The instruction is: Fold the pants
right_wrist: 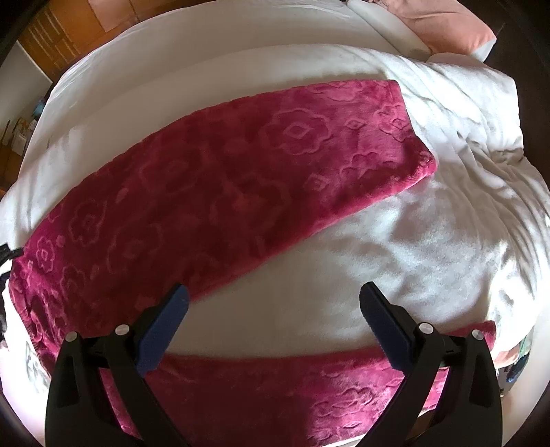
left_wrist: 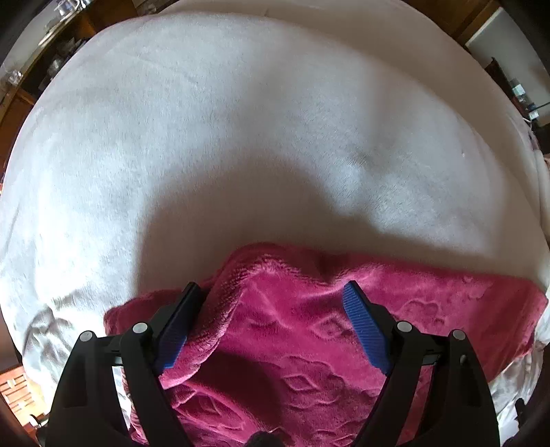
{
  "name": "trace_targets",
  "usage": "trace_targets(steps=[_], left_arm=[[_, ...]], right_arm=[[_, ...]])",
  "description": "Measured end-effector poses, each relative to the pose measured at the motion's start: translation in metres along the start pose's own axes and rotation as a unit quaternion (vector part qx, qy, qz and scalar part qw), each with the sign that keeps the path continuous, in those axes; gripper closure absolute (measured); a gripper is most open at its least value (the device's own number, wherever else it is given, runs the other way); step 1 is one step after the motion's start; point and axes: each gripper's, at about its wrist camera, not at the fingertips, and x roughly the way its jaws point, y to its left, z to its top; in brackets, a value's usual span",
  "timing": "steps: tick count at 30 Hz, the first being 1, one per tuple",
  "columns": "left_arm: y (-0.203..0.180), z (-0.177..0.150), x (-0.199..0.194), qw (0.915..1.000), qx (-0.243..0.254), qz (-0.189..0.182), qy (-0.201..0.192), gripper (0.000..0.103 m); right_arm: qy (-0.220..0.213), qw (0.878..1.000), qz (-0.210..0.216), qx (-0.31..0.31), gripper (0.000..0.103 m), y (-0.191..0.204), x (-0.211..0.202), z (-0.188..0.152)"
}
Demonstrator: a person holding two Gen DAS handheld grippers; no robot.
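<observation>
Pants (right_wrist: 220, 178), crimson fleece embossed with flowers, lie spread on a white blanket (right_wrist: 395, 240) covering a bed; one leg runs diagonally toward the far right, the other crosses the near edge under the right gripper (right_wrist: 275, 309), whose jaws stand spread over bare blanket, holding nothing; the left gripper (left_wrist: 271, 302) points down at a raised ridge of the fabric, jaws wide on either side of it, one pad (left_wrist: 178, 330) apparently touching the pile, though no pinch is evident. Risks: the plush ridge may slip from a shallow bite; the blanket beneath could be caught along with it, dragging the surface. Surroundings: pink pillow (right_wrist: 450, 27) at the head, wooden furniture (right_wrist: 58, 31) beyond, strong window light with deep shadows.
</observation>
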Motion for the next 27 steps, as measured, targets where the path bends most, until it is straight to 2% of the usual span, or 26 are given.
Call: trace_targets(steps=[7, 9, 11, 12, 14, 16, 22, 27], left_arm=[[0.005, -0.013, 0.013, 0.9995, -0.017, 0.028, 0.005, 0.02], [0.007, -0.012, 0.016, 0.9995, -0.022, 0.024, 0.003, 0.036], [0.009, -0.011, 0.019, 0.9995, -0.029, 0.007, 0.004, 0.061], [0.009, -0.01, 0.019, 0.9995, -0.031, 0.0, 0.0, 0.067], [0.008, -0.012, 0.014, 0.9998, -0.019, -0.001, -0.011, 0.087], [0.007, -0.016, 0.01, 0.9998, -0.011, 0.008, -0.017, 0.093], [0.014, -0.033, -0.011, 0.9994, -0.008, 0.0, -0.033, 0.096], [0.015, -0.066, -0.029, 0.9988, -0.017, -0.013, -0.044, 0.096]], right_arm=[[-0.005, 1.0, -0.025, 0.015, 0.003, -0.034, 0.021, 0.026], [-0.011, 0.999, -0.034, 0.023, 0.003, -0.05, 0.025, 0.041], [-0.021, 0.999, -0.04, 0.03, 0.003, -0.063, 0.028, 0.055], [-0.023, 0.998, -0.039, 0.037, 0.003, -0.071, 0.03, 0.063], [-0.021, 0.997, -0.033, 0.063, 0.003, -0.092, 0.035, 0.084], [-0.021, 0.995, -0.024, 0.091, 0.003, -0.111, 0.039, 0.106], [-0.023, 0.99, -0.019, 0.137, 0.003, -0.148, 0.056, 0.177], [0.0, 0.982, -0.014, 0.186, 0.014, -0.166, 0.082, 0.221]])
